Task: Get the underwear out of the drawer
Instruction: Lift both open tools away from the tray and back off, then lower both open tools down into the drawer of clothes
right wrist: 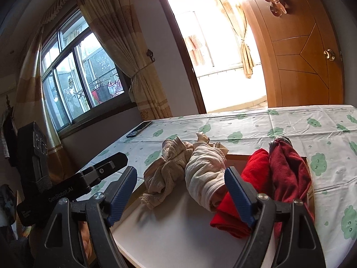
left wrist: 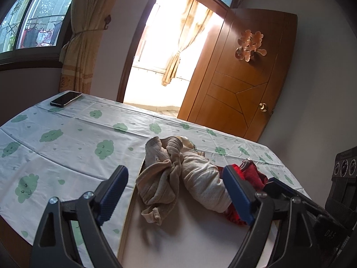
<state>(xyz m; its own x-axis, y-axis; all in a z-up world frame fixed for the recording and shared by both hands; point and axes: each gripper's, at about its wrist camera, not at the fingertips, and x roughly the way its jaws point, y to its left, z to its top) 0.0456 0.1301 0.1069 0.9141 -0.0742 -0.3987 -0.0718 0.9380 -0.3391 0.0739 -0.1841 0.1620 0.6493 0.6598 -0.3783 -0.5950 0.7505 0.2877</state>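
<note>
Readable marks
"GenRobot.AI" runs along the left gripper's black body; the door carries a double-happiness character.

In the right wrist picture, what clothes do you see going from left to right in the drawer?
Beige underwear → white roll → bright red roll → dark red roll.

Sunlit doorway, wooden door, curtained window.

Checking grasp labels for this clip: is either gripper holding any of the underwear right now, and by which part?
Nothing is held. The left gripper and right gripper both stand open above the drawer, pads clear of the beige underwear.
</note>
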